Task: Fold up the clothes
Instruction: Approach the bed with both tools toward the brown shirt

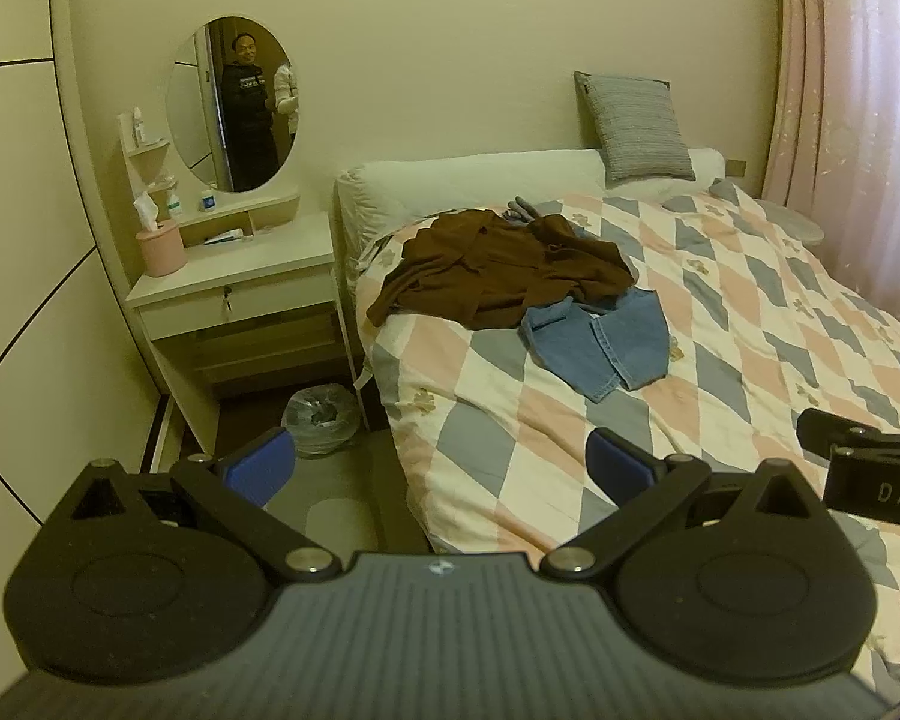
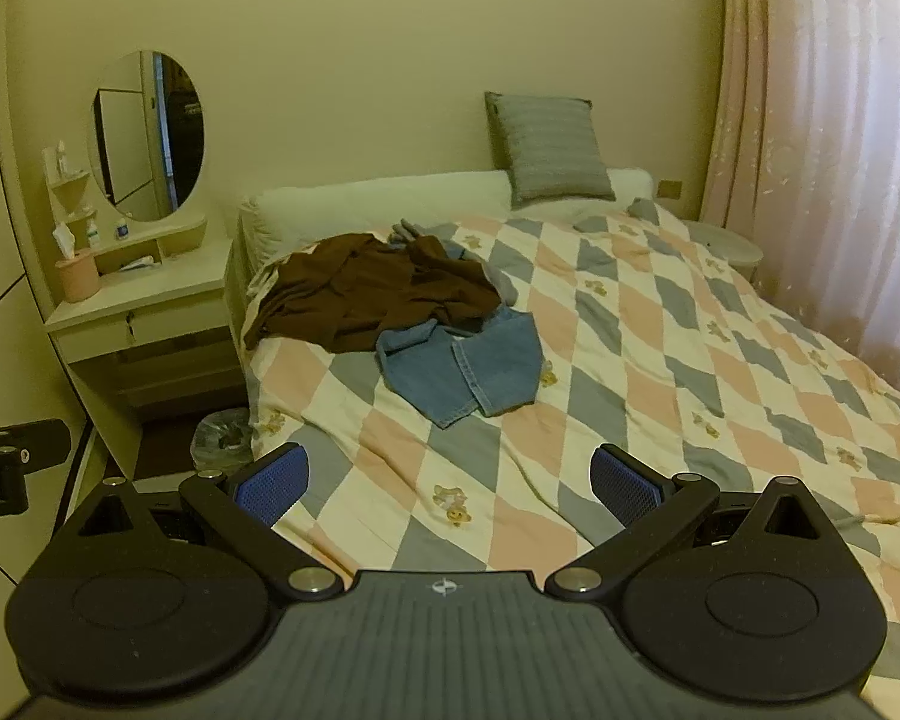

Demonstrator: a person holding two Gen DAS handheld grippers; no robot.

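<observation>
Both grippers are held above the foot end of the bed, nothing gripped. The left gripper (image 1: 441, 468) is seen with its blue pads (image 1: 261, 468) spread wide apart, empty, hanging over the bed's left edge and the floor. The right gripper (image 2: 447, 480) is likewise spread wide, empty, over the quilt (image 2: 660, 360). Part of the right gripper is caught at the right edge of the left wrist view, and part of the left one at the left edge of the right wrist view, so the two are held side by side.

The clothes are piled on the far left part of the bed, well apart from both grippers. A brown garment (image 1: 498, 267) is crumpled near the headboard end. Jeans (image 1: 600, 342) are lying just in front of it, partly tucked under the brown fabric, leg ends pointed toward the cameras. A bit of grey fabric (image 2: 405, 231) is seen behind the brown garment; what it is cannot be told.

A grey cushion (image 1: 636, 126) is propped against the wall over a white pillow (image 1: 468, 180). A dressing table (image 1: 234, 276) with an oval mirror (image 1: 234, 102) is placed left of the bed, a pink tissue holder (image 1: 161, 249) on it. A bin with a plastic bag (image 1: 321, 420) is on the floor beside the bed. Pink curtains (image 2: 822, 150) are hung at right
</observation>
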